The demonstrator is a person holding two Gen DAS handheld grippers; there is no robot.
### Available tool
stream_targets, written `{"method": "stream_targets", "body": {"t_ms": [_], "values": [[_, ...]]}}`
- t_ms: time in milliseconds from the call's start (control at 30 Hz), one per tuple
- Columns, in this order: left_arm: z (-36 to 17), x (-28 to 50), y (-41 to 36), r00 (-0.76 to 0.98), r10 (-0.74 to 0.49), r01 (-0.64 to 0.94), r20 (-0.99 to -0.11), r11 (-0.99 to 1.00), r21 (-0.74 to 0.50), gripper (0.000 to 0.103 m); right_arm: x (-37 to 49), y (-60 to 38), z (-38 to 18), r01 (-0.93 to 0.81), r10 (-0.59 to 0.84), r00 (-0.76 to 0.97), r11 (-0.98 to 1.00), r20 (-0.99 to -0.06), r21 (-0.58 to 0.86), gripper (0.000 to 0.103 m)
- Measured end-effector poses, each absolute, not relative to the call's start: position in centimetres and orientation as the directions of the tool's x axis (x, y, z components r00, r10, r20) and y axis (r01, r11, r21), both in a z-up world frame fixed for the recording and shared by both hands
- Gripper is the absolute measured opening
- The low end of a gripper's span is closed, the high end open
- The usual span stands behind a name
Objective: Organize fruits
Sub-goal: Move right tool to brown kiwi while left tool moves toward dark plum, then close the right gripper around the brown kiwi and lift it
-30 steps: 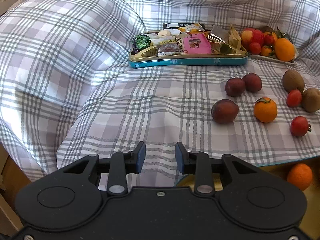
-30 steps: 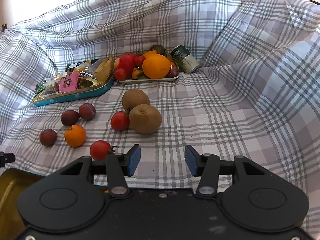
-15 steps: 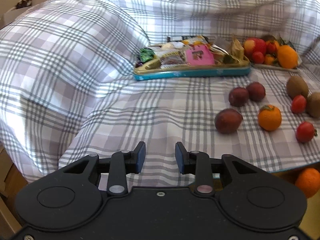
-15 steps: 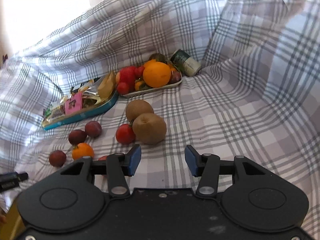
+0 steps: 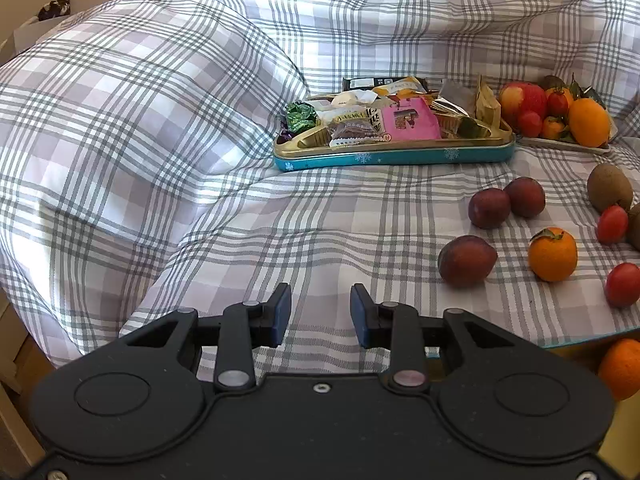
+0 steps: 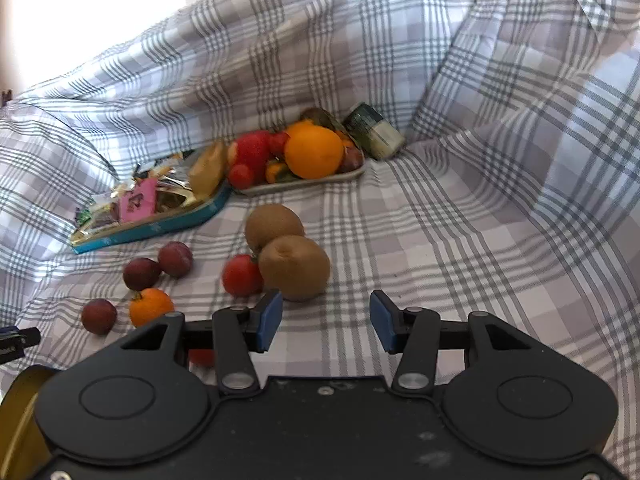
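Loose fruit lies on the checked cloth: three dark plums, the nearest [image 5: 467,256], a tangerine [image 5: 553,254], two small tomatoes, one [image 5: 622,284], and two kiwis [image 6: 294,266] [image 6: 274,222]. A white tray [image 6: 304,182] at the back holds a big orange [image 6: 314,152], an apple and small fruit. My left gripper [image 5: 320,314] hovers over bare cloth left of the plums, jaws a little apart and empty. My right gripper [image 6: 326,322] is open and empty, just in front of the near kiwi, with a tomato [image 6: 242,274] beside its left finger.
A teal and gold tin [image 5: 392,156] full of wrapped snacks sits left of the fruit tray. A can [image 6: 374,130] lies behind the tray. Cloth rises in folds at left, back and right. Below the table's front edge is a gold container [image 6: 16,400] with an orange [image 5: 620,368].
The right gripper has rolled and come closer to the two kiwis, which now look larger and lower in its view. The left gripper's view has shifted only slightly. Neither pair of jaws has moved.
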State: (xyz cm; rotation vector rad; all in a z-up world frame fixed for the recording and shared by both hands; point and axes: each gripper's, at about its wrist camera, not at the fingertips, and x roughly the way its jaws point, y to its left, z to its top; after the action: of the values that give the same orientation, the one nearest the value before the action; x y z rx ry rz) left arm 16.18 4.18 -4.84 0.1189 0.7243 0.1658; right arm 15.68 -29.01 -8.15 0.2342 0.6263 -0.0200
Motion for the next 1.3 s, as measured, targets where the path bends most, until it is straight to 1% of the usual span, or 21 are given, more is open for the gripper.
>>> {"method": "stream_targets", "body": {"t_ms": [100, 300, 433, 500, 533, 600, 767, 933, 1133, 1233, 1300], "values": [[-4.6, 16.4, 4.2, 0.738, 0.194, -0.111, -0.646, 0.98, 0.167, 0.041, 16.0, -28.9, -7.9, 0.107, 0.03, 0.796, 0.976, -0.605, 0.189, 0.052], [-4.8, 16.7, 4.0, 0.732, 0.18, -0.088, -0.657, 0.981, 0.171, 0.041, 16.6, -28.0, -6.4, 0.096, -0.037, 0.807, 0.993, -0.59, 0.069, 0.052], [-4.9, 16.9, 4.0, 0.732, 0.181, -0.09, -0.656, 0.981, 0.169, 0.041, 17.7, -27.5, -5.3, 0.068, -0.036, 0.801, 0.997, -0.597, 0.03, 0.054], [-5.0, 17.2, 4.0, 0.73, 0.179, -0.094, -0.66, 0.982, 0.163, 0.041, 18.4, -27.2, -4.9, 0.051, -0.024, 0.8, 0.998, -0.599, 0.029, 0.057], [-5.0, 17.3, 4.1, 0.726, 0.181, -0.097, -0.664, 0.982, 0.162, 0.041, 18.9, -27.1, -4.8, 0.041, -0.014, 0.795, 0.999, -0.607, 0.031, 0.06], [-5.1, 17.6, 4.2, 0.716, 0.186, -0.104, -0.672, 0.982, 0.16, 0.041, 20.2, -26.8, -4.9, 0.011, 0.01, 0.774, 0.999, -0.633, 0.03, 0.06], [-5.4, 17.6, 4.4, 0.703, 0.196, -0.121, -0.683, 0.98, 0.157, 0.041, 23.0, -25.9, -6.2, -0.02, 0.017, 0.724, 1.0, -0.689, 0.004, 0.06], [-5.4, 17.7, 4.3, 0.7, 0.194, -0.116, -0.687, 0.98, 0.159, 0.041, 25.2, -25.5, -7.9, -0.029, 0.038, 0.674, 0.999, -0.738, 0.024, 0.061], [-5.5, 17.6, 4.1, 0.703, 0.193, -0.104, -0.684, 0.98, 0.169, 0.041, 26.7, -25.4, -9.4, -0.02, 0.029, 0.652, 1.0, -0.758, 0.021, 0.061], [-5.4, 17.6, 4.1, 0.702, 0.188, -0.101, -0.687, 0.981, 0.166, 0.041, 27.3, -25.5, -10.1, -0.01, 0.032, 0.621, 0.999, -0.783, 0.033, 0.061], [-5.4, 17.7, 4.2, 0.701, 0.186, -0.099, -0.688, 0.981, 0.164, 0.041, 27.3, -25.5, -10.3, 0.0, 0.032, 0.626, 0.999, -0.779, 0.042, 0.061]]}}
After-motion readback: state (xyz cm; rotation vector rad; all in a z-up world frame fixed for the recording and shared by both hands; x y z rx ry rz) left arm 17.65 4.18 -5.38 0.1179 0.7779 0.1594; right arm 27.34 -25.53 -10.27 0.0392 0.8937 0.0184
